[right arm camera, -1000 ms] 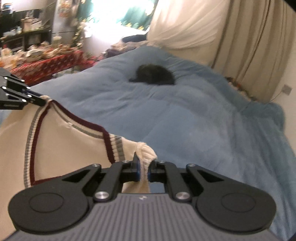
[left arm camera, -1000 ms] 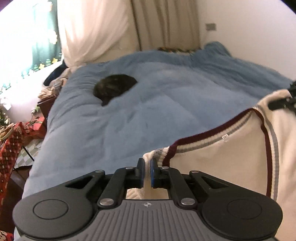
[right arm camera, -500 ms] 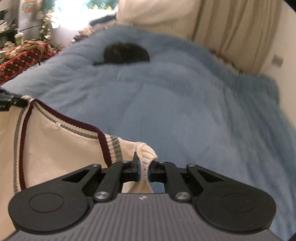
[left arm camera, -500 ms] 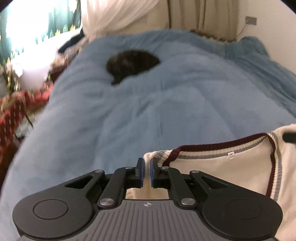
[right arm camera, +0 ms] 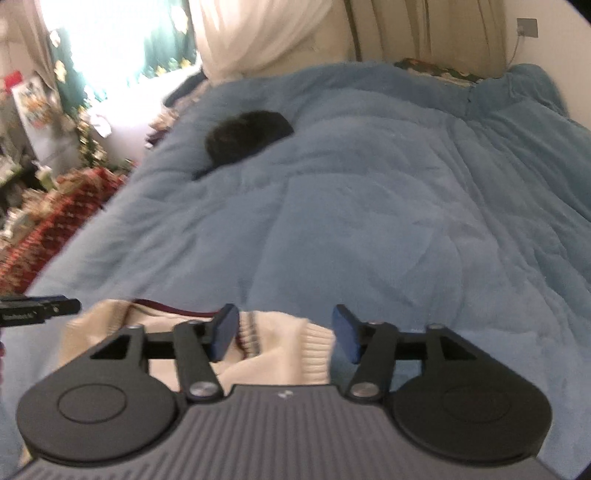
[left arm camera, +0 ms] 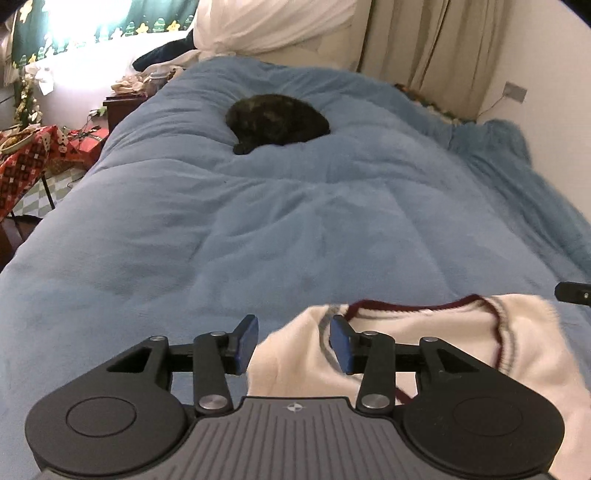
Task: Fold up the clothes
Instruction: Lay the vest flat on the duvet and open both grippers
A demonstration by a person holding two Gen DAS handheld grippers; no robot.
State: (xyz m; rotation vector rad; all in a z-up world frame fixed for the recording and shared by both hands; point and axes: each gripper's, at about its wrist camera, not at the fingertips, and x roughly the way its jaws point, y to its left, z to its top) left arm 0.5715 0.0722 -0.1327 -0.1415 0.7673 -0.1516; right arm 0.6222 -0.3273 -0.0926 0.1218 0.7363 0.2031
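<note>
A: Left gripper — blue pads spread wide, nothing between them. The cream sweater lies on the blue duvet just under and ahead of the right-hand pad; the left-hand pad sits over bare duvet.

B: Same on my side. Right gripper, pads apart, gripping nothing. The ribbed shoulder of the sweater bunches up in the gap between the pads, but neither pad presses on it as far as I can see.

A: Noted. Sweater position: near edge of the bed, collar side facing away from the cameras. V-neck trim in maroon and grey visible from the left wrist view, with a small white label at the back of the neck.

B: From the right wrist view the striped trim shows just beside the left-hand pad. View is a bit blurred, so I cannot tell how flat the cloth lies.

A: Tip of the other gripper pokes in at the far right edge of my view, level with the sweater's far shoulder.

B: And yours shows at my far left, beside the opposite shoulder. One gripper at each shoulder, then.

A: Other items: dark rounded shape resting on the duvet, well up the bed, well apart from the sweater. Curled — looks like an animal, not certain.

B: Pale curtains behind the bed. Red patterned cloth off to the left, beside the bed.
</note>
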